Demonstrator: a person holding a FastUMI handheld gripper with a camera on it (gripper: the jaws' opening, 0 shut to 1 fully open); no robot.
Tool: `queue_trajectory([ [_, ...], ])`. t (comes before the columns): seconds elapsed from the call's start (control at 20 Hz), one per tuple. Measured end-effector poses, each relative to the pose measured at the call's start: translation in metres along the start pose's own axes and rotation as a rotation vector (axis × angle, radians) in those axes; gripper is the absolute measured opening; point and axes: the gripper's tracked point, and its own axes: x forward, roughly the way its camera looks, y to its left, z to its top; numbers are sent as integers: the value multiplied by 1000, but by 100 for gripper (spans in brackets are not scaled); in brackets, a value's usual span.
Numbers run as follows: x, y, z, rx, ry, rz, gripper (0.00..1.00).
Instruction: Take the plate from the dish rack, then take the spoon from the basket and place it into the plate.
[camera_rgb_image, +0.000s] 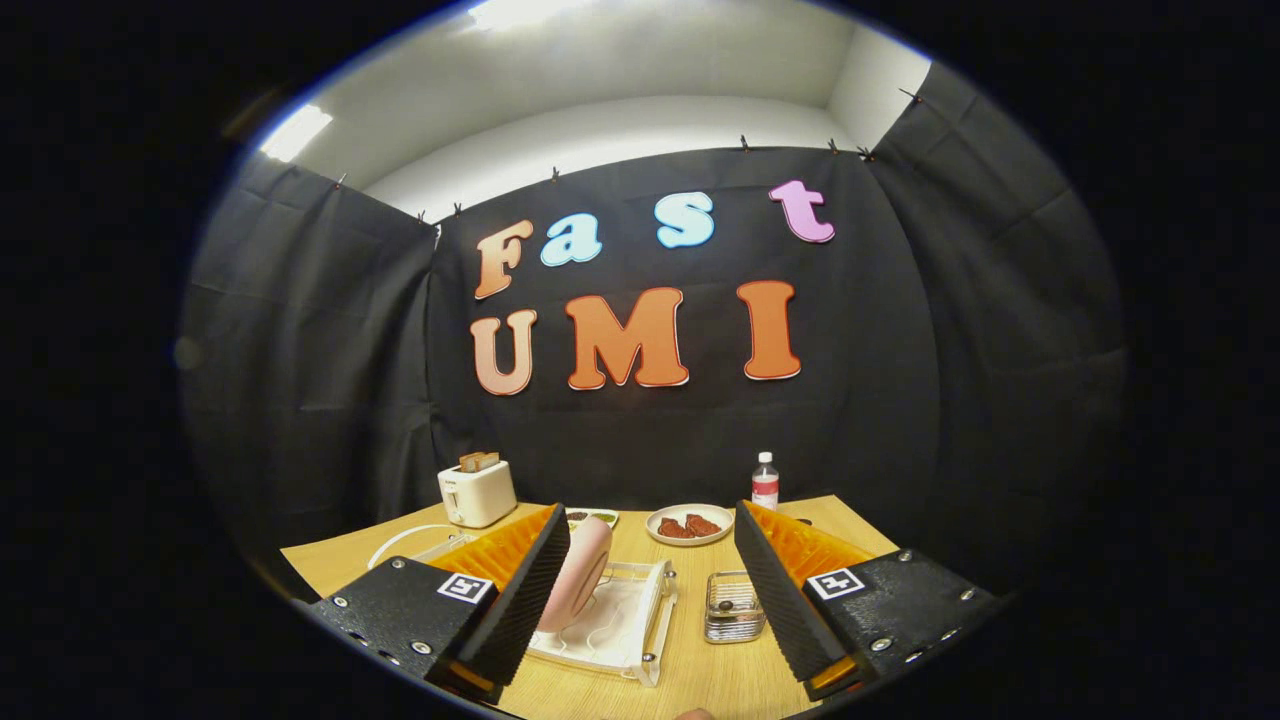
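Toaster (477, 493) stood at the left back of the wooden surface (690, 670), with toast showing in its slots and a white cord looping beside it. Right of it, the pink plate (577, 573) stood on edge in the white dish rack (625, 625), touching or just beside the inner face of the tool's left finger; which could not be told. The tool (652, 580) was spread wide, its fingers (780, 590) well apart and gripping nothing. Between them and farther back lay a small dish (592, 517) and a white plate of food (689, 524). Low in the frame, just inside the right finger, sat the wire basket (733, 607) with the spoon's (727, 606) dark tip inside. A bottle (765, 481) stood at the back right.
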Motion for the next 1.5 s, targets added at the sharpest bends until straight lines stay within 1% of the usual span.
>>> queue_trajectory([
  [0.25, 7, 4, 6, 0, 27, 16, 98],
  [0.45, 17, 15, 8, -4, 62, 46, 98],
  [0.65, 27, 26, 0, 8, 109, 75, 98],
  [1.0, 55, 41, -24, 58, 279, 112, 98],
  [1.2, 74, 56, -48, 84, 418, 147, 97],
  [1.3, 82, 60, -64, 92, 492, 148, 98],
  [1.5, 98, 66, -80, 83, 586, 144, 97],
])
